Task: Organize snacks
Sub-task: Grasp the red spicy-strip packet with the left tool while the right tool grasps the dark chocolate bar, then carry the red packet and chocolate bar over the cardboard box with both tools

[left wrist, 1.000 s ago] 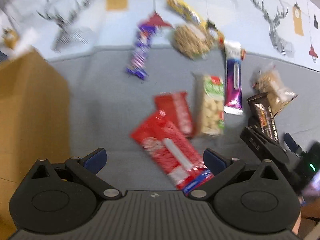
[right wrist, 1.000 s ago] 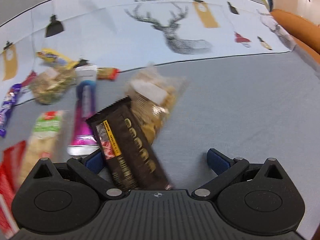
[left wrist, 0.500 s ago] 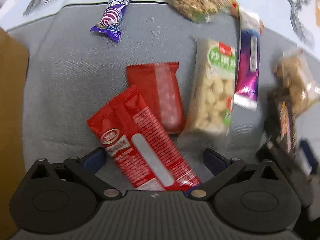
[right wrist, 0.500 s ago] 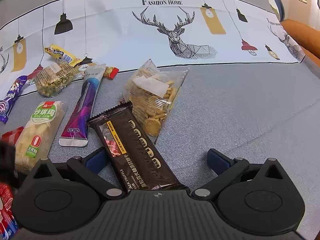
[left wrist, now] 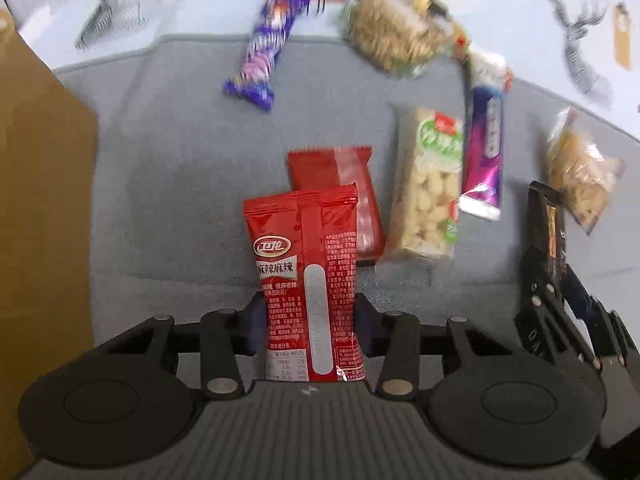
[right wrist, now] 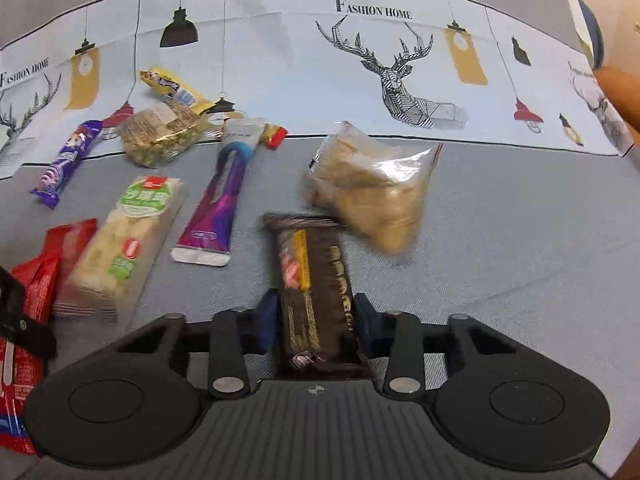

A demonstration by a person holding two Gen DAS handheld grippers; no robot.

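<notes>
Two grips close at once: my left gripper (left wrist: 310, 320) narrows on the red spicy-snack packet (left wrist: 306, 280), my right gripper (right wrist: 314, 320) on the dark chocolate bar (right wrist: 316, 292), jaws pinching their sides, probably for lifting. Both lie lengthwise, pointing away over grey cloth toward the scattered snacks.

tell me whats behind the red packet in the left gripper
A second red packet lies flat on the grey cloth just behind the held red packet. Its near end is covered, so whether they touch cannot be seen.
</notes>
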